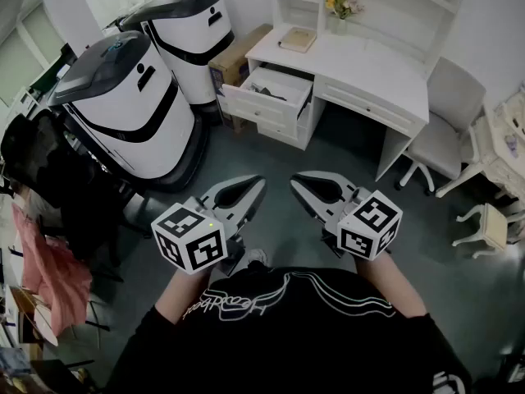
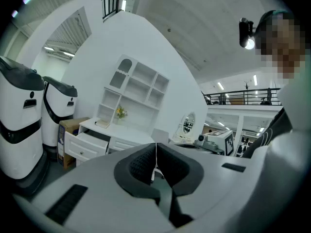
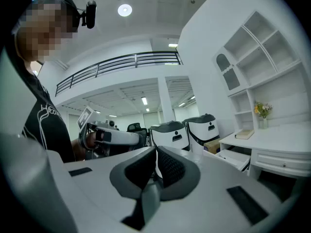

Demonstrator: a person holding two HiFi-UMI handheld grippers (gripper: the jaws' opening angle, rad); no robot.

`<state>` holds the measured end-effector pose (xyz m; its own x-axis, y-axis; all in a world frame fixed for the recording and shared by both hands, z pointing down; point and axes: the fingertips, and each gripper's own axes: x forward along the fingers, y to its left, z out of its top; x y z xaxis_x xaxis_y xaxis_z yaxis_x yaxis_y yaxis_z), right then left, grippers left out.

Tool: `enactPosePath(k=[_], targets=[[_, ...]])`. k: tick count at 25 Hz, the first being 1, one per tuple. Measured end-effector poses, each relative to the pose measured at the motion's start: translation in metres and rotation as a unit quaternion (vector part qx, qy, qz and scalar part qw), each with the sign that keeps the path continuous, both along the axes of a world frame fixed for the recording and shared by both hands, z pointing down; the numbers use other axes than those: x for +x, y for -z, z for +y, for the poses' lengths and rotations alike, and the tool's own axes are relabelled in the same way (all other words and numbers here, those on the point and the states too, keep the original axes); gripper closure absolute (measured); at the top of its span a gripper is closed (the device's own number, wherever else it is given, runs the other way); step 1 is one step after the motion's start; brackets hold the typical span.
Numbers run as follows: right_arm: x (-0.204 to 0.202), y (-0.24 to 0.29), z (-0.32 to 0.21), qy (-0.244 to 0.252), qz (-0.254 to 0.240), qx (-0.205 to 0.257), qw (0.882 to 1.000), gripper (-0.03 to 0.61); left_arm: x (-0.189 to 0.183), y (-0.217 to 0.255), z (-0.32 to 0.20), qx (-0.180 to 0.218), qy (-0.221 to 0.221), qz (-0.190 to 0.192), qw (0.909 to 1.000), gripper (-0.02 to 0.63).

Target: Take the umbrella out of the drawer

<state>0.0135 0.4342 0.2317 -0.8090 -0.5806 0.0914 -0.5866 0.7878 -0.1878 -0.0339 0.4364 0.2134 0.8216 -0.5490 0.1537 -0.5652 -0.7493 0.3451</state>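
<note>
A white desk (image 1: pixel 361 60) stands against the far wall with its top left drawer (image 1: pixel 264 103) pulled open. A slim dark thing (image 1: pixel 271 94) lies inside the drawer; it is too small to tell whether it is the umbrella. Both grippers hang in front of the person's chest, well short of the desk. My left gripper (image 1: pixel 259 184) is shut and empty, its pads together (image 2: pixel 156 149). My right gripper (image 1: pixel 296 180) is also shut with nothing held (image 3: pixel 155 154). The open drawer (image 2: pixel 86 145) also shows in the left gripper view and low at the right (image 3: pixel 234 158) of the right gripper view.
Two big white and black rounded machines (image 1: pixel 131 109) (image 1: pixel 190 25) stand left of the desk, with a cardboard box (image 1: pixel 239 54) between them and the drawer. A book (image 1: pixel 297 39) and flowers (image 1: pixel 340 5) sit on the desk. A white chair (image 1: pixel 441 134) and stool (image 1: pixel 490 224) stand at the right.
</note>
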Motion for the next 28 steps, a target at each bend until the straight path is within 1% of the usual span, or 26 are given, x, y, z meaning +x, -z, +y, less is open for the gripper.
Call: enactPosePath(k=[6, 10, 15, 17, 20, 23, 28], targets=[[0.016, -0.001, 0.011, 0.001, 0.007, 0.008, 1.000, 0.529, 0.011, 0.000, 0.008, 0.002, 0.010, 0.004, 0.9999, 0.592], [0.027, -0.007, 0.015, -0.004, 0.001, -0.001, 1.000, 0.529, 0.022, -0.004, 0.014, 0.005, 0.006, -0.001, 1.0000, 0.592], [0.047, -0.008, 0.012, -0.028, -0.014, -0.008, 0.999, 0.529, 0.035, -0.005, 0.014, 0.005, 0.000, -0.002, 1.0000, 0.592], [0.058, -0.011, 0.008, -0.042, -0.023, -0.004, 0.999, 0.529, 0.040, -0.010, 0.011, 0.002, -0.003, -0.004, 1.0000, 0.592], [0.065, -0.020, 0.000, -0.051, -0.029, -0.001, 0.998, 0.529, 0.043, -0.022, 0.002, -0.006, -0.004, -0.008, 0.9999, 0.592], [0.067, -0.031, -0.014, -0.054, -0.027, -0.013, 0.998, 0.529, 0.043, -0.032, -0.013, -0.014, -0.005, -0.008, 0.9999, 0.592], [0.072, -0.042, -0.051, -0.052, -0.030, -0.026, 0.998, 0.529, 0.048, -0.044, -0.052, -0.020, -0.008, -0.003, 0.9998, 0.592]])
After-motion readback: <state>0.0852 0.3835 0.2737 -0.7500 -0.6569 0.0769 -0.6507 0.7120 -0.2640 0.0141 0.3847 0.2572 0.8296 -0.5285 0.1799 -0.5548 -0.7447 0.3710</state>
